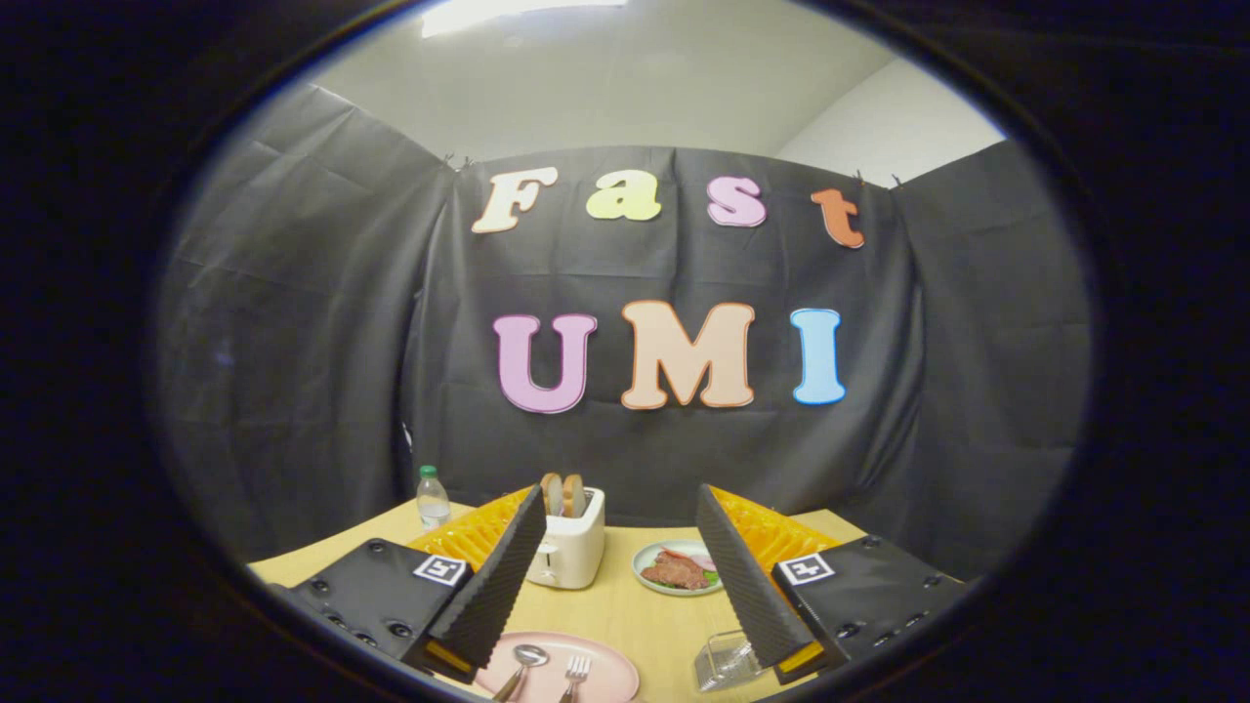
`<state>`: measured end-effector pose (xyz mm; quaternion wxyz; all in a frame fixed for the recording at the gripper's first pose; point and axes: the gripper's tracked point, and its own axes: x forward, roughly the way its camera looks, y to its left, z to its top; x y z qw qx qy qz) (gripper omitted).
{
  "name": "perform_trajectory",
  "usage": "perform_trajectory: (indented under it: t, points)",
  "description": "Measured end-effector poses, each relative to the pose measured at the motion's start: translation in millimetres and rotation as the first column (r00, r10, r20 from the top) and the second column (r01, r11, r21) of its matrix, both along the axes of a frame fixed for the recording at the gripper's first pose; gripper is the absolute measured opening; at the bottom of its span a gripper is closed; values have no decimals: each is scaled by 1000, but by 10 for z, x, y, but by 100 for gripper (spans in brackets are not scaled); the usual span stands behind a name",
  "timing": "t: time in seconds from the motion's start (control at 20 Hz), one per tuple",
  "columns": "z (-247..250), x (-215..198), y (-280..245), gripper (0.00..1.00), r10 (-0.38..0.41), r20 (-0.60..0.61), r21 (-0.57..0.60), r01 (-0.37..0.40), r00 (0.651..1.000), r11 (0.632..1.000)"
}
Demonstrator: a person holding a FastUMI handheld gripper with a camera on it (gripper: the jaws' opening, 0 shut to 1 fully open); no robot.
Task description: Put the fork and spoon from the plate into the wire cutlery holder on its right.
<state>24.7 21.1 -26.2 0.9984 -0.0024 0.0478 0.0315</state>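
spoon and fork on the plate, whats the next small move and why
Probably lower the open hand-held gripper toward the spoon on the plate: its fingers hold nothing, and spoon and fork lie just below them, the holder to their right.

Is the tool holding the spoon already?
No, the tool is open and holds nothing, while the spoon lies on the pink plate beside the fork.
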Motion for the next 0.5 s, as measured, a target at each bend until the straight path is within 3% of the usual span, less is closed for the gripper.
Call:
perform_trajectory:
  t: [0.5]
  points:
    - [-708,-82,203,99,67,-184,16,-66,981,998]
